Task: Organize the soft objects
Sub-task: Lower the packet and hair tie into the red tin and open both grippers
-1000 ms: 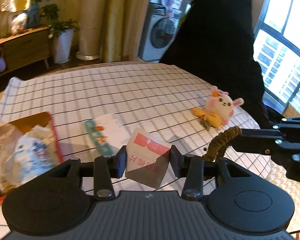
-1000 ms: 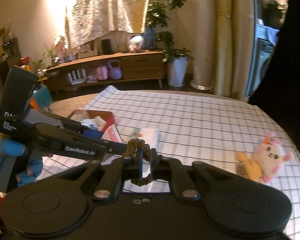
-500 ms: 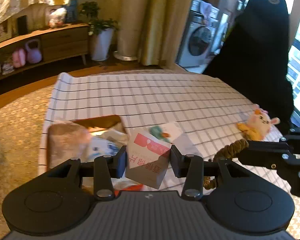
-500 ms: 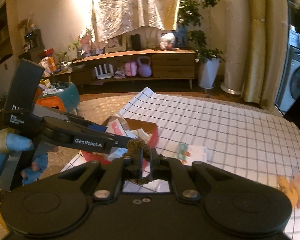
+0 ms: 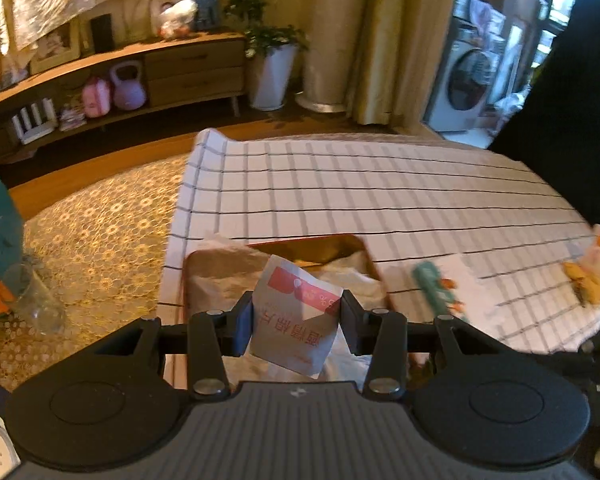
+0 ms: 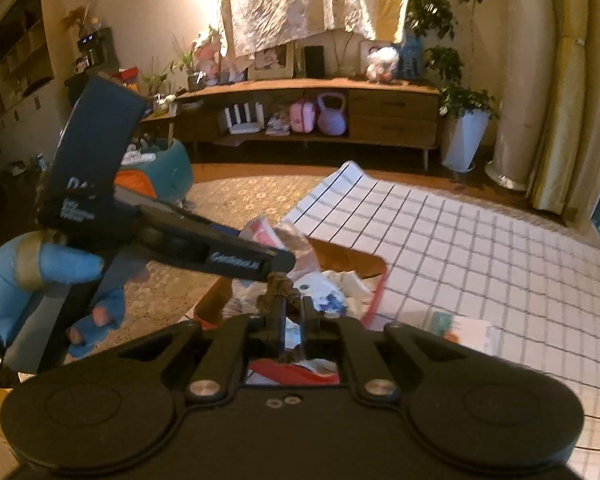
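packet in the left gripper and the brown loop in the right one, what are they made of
Packet: likely thin matte plastic or paper; flat, creased, printed red.
Brown loop: probably fabric over elastic, a hair tie; its surface is bunched and ruffled.

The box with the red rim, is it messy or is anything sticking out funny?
Yes, it looks messy. The box is stuffed with crumpled packets, and a crinkly clear bag pokes up over its far corner. On the checked cloth beside it, a green-edged packet lies crooked.

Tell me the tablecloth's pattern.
White with a dark grid on the tablecloth, clearest in the left wrist view.
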Demonstrator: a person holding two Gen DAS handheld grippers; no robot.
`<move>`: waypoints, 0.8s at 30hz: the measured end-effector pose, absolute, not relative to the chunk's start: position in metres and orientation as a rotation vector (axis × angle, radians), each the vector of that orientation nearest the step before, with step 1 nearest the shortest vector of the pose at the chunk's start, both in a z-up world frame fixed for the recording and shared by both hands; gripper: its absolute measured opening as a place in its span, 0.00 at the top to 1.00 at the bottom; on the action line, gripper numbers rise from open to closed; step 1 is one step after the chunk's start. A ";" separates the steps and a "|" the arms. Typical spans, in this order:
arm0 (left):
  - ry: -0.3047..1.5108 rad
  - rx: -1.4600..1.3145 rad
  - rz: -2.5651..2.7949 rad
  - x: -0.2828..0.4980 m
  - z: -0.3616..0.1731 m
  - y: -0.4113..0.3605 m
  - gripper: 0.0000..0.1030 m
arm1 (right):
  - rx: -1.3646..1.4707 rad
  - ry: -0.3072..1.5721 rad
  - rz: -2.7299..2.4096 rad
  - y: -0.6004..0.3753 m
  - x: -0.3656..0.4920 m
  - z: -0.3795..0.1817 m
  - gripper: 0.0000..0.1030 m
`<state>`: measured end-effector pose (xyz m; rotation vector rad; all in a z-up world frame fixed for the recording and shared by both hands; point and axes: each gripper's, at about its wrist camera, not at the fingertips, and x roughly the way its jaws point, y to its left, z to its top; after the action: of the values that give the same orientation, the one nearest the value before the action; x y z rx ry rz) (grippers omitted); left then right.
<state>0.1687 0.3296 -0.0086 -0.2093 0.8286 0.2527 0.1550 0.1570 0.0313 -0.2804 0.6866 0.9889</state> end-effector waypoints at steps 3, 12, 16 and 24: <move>0.841 -0.226 0.276 0.176 -0.020 0.342 0.58 | -0.288 0.705 0.995 0.169 0.159 0.020 0.94; 0.899 -0.242 0.295 0.203 -0.055 0.357 0.58 | -0.295 0.794 0.991 0.190 0.179 -0.014 0.94; 0.916 -0.229 0.277 0.212 -0.066 0.354 0.58 | -0.305 0.817 0.969 0.193 0.188 -0.027 0.94; 0.946 -0.234 0.262 0.224 -0.083 0.352 0.58 | -0.315 0.848 0.931 0.197 0.204 -0.046 0.94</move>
<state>0.2242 0.3524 -0.0827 -0.2342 0.9456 0.2617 0.2036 0.1965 -0.0463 -0.3152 0.8485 0.9313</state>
